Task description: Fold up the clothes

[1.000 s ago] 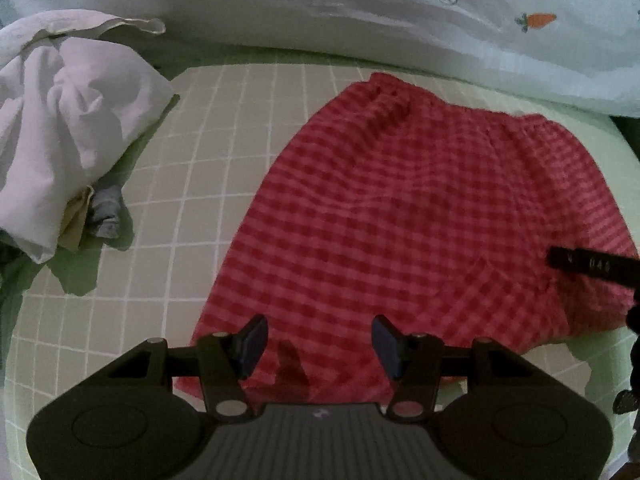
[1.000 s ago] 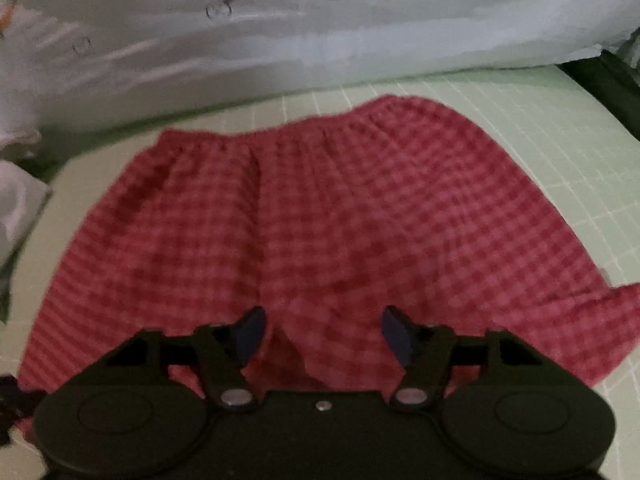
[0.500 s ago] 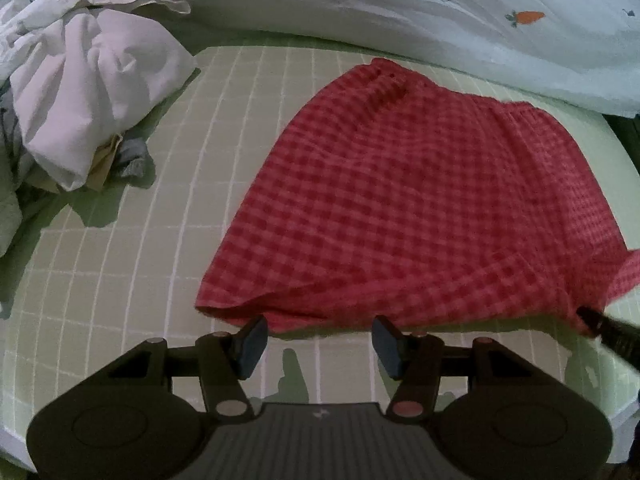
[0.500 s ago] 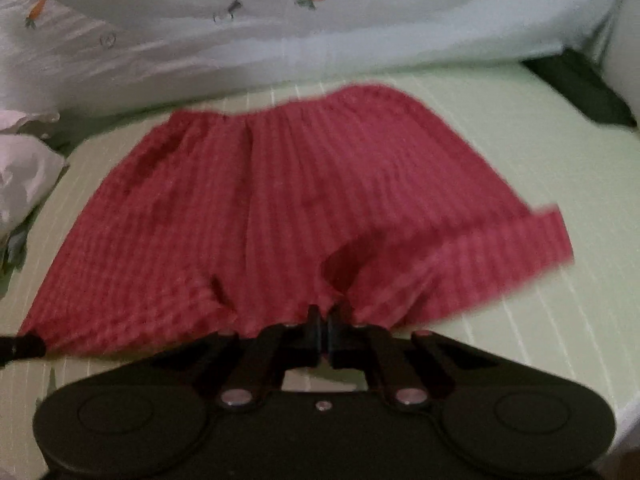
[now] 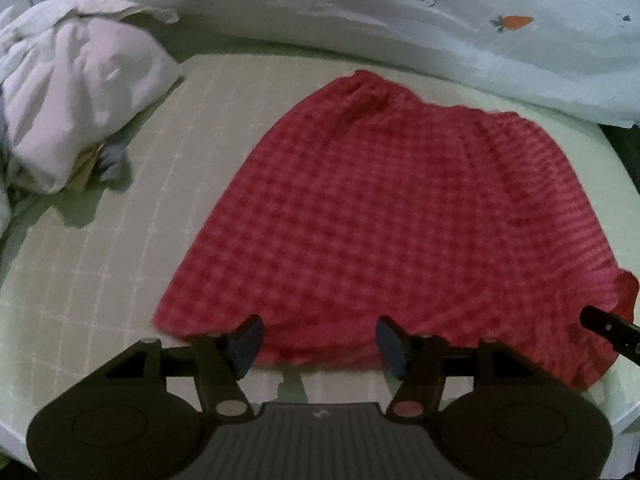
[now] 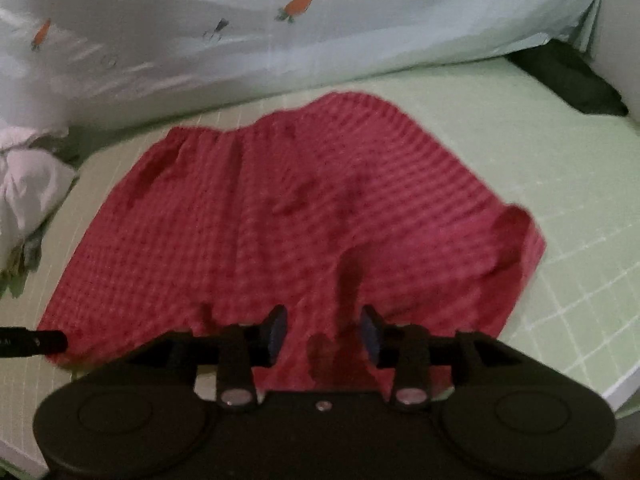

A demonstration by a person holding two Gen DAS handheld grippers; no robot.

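A green gridded mat [image 5: 120,240] carries red shorts [image 5: 380,208], spread flat toward its near edge. Both claws, left [image 5: 318,340] and right [image 6: 323,334], gape empty over the hem. A one-layer pinch could drag the shorts askew.

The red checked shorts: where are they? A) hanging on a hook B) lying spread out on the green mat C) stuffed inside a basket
B: the red checked shorts lie spread out on the green mat, in front of both open hand-held grippers.

Dim indoor light, soft blur, fisheye warping, dark vignetted corners
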